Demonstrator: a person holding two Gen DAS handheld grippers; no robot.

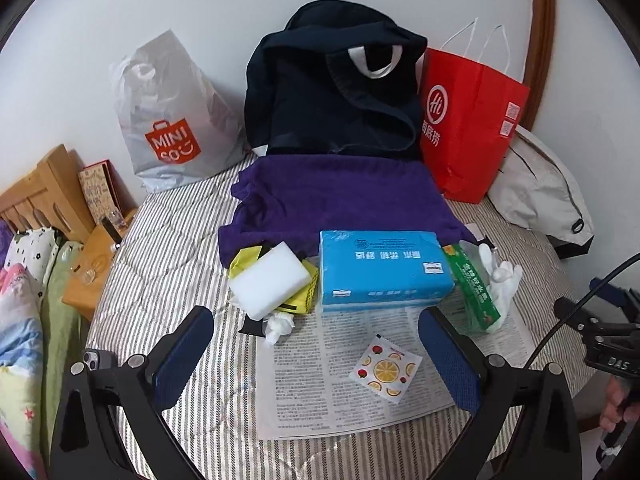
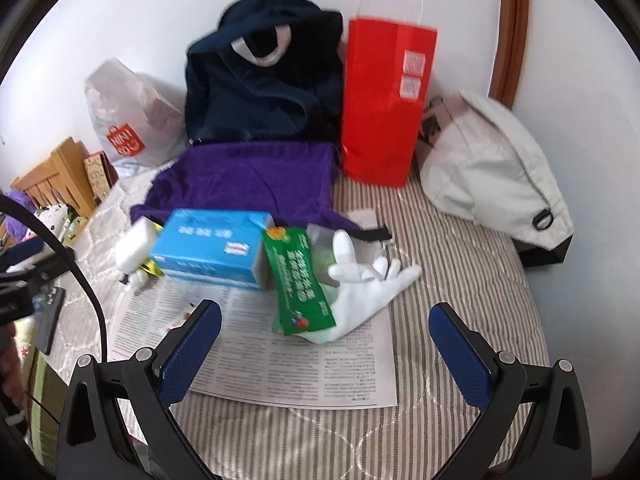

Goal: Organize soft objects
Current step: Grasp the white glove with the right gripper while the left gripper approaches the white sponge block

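Observation:
On the striped bed lie a purple cloth (image 1: 340, 196) (image 2: 248, 180), a blue tissue pack (image 1: 380, 272) (image 2: 208, 248), a white sponge block (image 1: 270, 280) (image 2: 134, 244), a green packet (image 1: 474, 288) (image 2: 298, 280), a white glove (image 1: 502, 280) (image 2: 360, 280) and a fruit-print sachet (image 1: 386, 368) on a newspaper sheet (image 1: 312, 380) (image 2: 280, 360). A dark navy garment (image 1: 332, 92) (image 2: 260, 76) leans on the wall. My left gripper (image 1: 316, 360) is open and empty just in front of the tissue pack. My right gripper (image 2: 324, 356) is open and empty just before the glove.
A grey Miniso bag (image 1: 172, 120) (image 2: 128, 120) and a red paper bag (image 1: 468, 128) (image 2: 384, 100) stand against the wall. A white fabric bag (image 1: 540, 192) (image 2: 492, 168) lies at right. A wooden headboard (image 1: 44, 196) and bedding are at left.

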